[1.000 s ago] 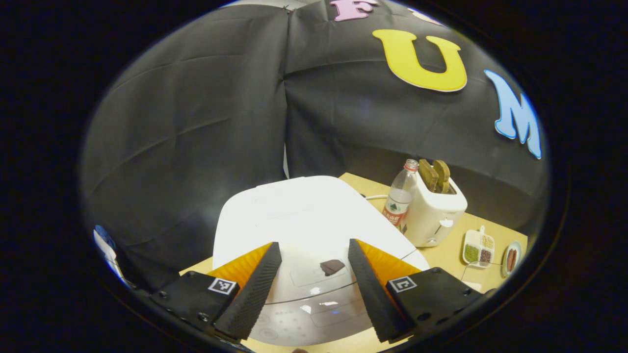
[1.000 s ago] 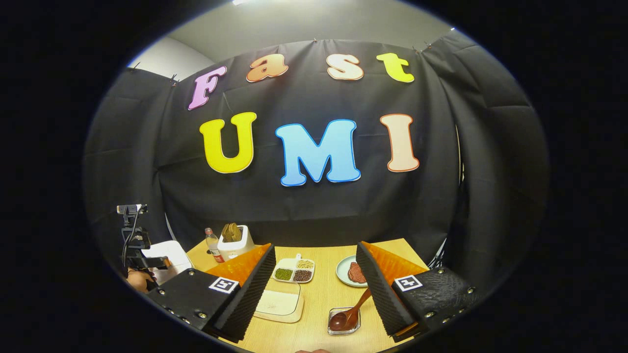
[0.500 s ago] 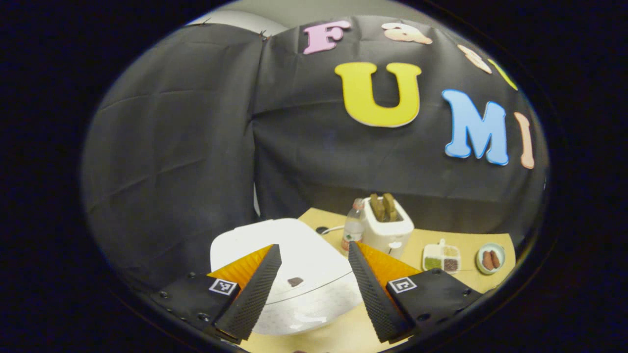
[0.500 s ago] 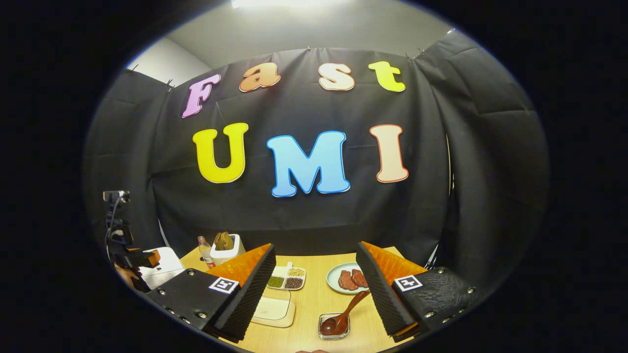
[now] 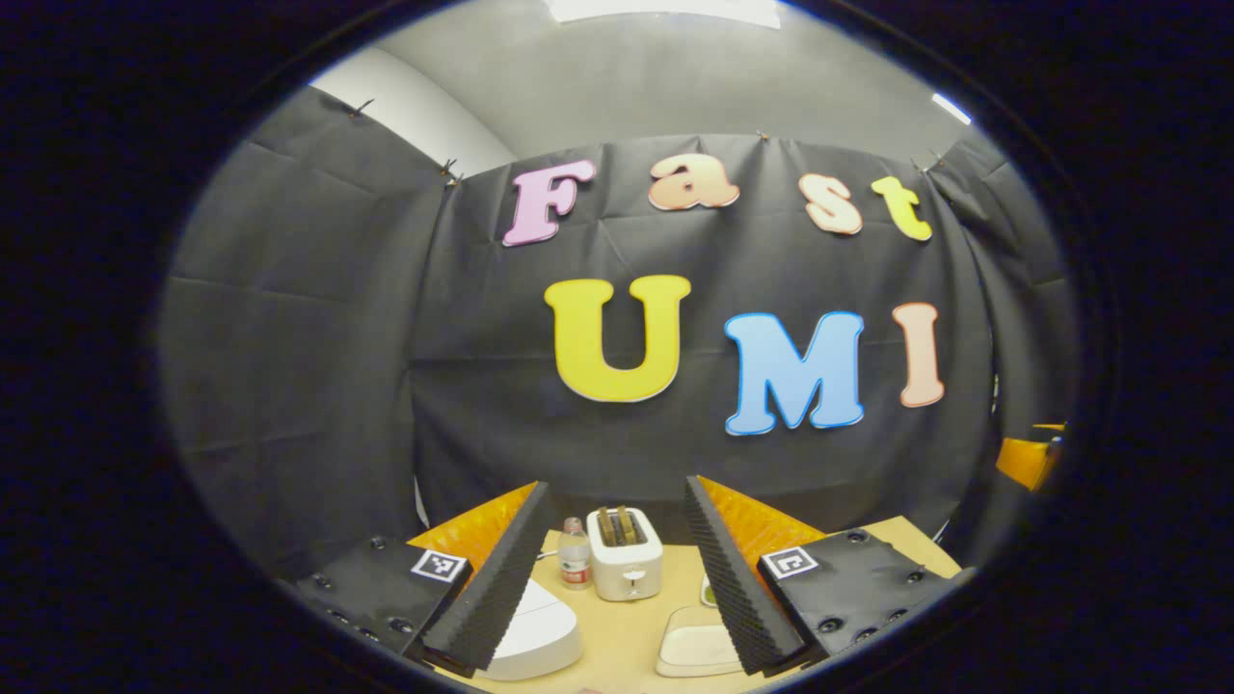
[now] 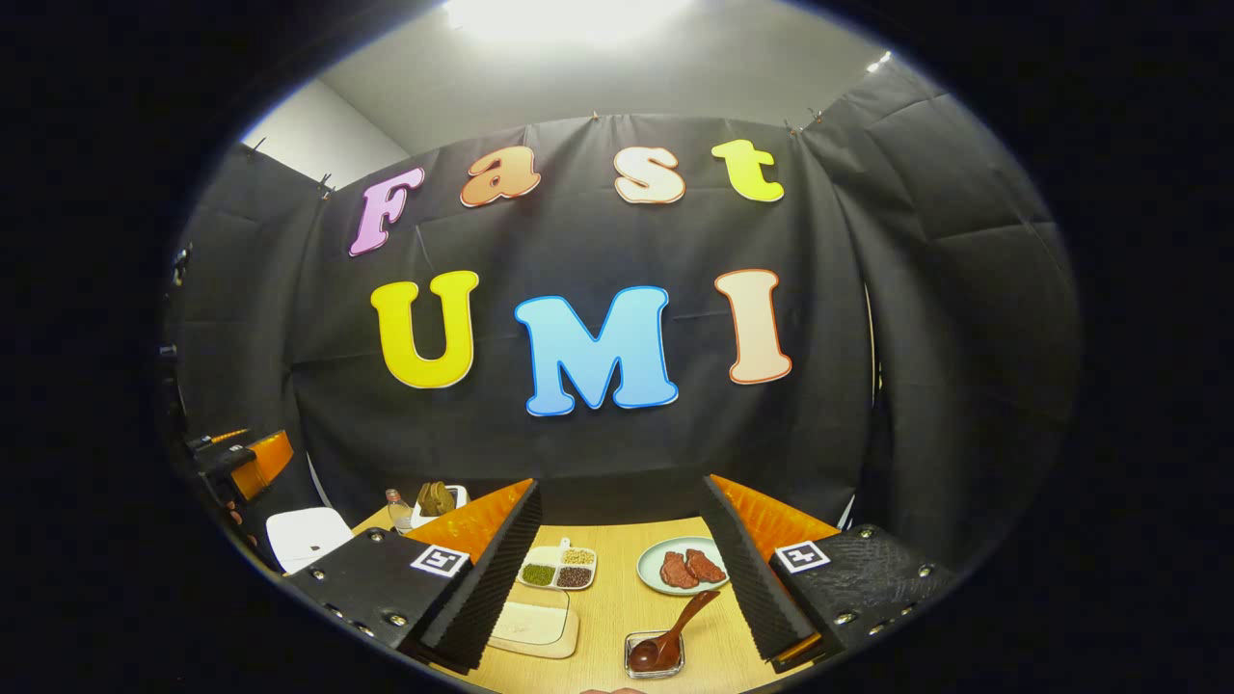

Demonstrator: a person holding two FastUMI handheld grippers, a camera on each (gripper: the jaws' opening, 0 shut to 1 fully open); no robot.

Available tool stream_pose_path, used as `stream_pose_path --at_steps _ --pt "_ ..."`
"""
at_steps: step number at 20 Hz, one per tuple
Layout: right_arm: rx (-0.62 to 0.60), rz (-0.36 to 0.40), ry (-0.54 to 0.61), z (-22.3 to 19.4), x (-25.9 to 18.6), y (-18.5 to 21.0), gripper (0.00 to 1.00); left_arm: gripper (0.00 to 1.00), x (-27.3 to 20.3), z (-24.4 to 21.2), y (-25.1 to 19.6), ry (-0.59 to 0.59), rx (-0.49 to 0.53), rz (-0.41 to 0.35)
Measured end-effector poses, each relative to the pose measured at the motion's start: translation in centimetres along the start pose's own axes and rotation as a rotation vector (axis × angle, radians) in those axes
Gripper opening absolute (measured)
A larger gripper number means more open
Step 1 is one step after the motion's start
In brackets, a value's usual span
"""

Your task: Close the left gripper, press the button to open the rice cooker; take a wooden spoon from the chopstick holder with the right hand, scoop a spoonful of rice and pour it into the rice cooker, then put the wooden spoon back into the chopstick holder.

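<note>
The smooth white plastic rice cooker point(image 5: 530, 641), lid down, sits low on the pale wooden table point(image 5: 627, 627), partly behind the left gripper point(image 5: 617, 569). A second ago it lay close under that gripper; now the gripper has lifted away, its 2 ribbed fingers still spread, so the button press looks unfinished. The right gripper point(image 6: 622, 569) hangs open above the brown wooden spoon point(image 6: 670, 636), which rests in a small clear square holder point(image 6: 656, 660).

Smooth white plastic rice cooker point(image 5: 535, 638), matt light wood table point(image 6: 617, 617), glossy wooden spoon point(image 6: 670, 638), clear glass dish point(image 6: 656, 663)
</note>
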State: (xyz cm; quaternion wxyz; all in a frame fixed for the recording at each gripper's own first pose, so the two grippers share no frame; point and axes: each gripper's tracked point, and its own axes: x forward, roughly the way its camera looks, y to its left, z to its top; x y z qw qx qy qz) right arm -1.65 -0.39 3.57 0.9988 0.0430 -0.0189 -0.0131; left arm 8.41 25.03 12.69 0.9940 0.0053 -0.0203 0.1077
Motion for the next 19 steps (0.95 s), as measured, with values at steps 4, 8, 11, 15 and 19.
stream_pose_path --at_steps 4,8,11,15,19 --pt "0.010 -0.001 -0.014 0.1 -1.5 0.5 0.99 0.96 -2.3 1.2 -3.4 -0.049 0.036 -0.063" --pt "-0.006 -0.020 -0.018 -0.1 -1.8 0.9 0.99 0.94 -2.3 0.8 -4.3 -0.032 0.027 -0.108" --pt "-0.005 -0.030 -0.010 -0.2 -2.0 1.7 0.99 0.94 -1.8 0.4 -3.9 -0.020 0.015 -0.118" --pt "-0.018 -0.058 -0.019 0.2 -2.1 2.4 0.99 0.94 -1.1 -0.1 -2.4 -0.008 -0.016 -0.133" --pt "-0.033 -0.051 -0.022 0.4 -2.0 4.1 0.99 0.94 -0.3 -0.1 -1.7 0.008 -0.043 -0.155"
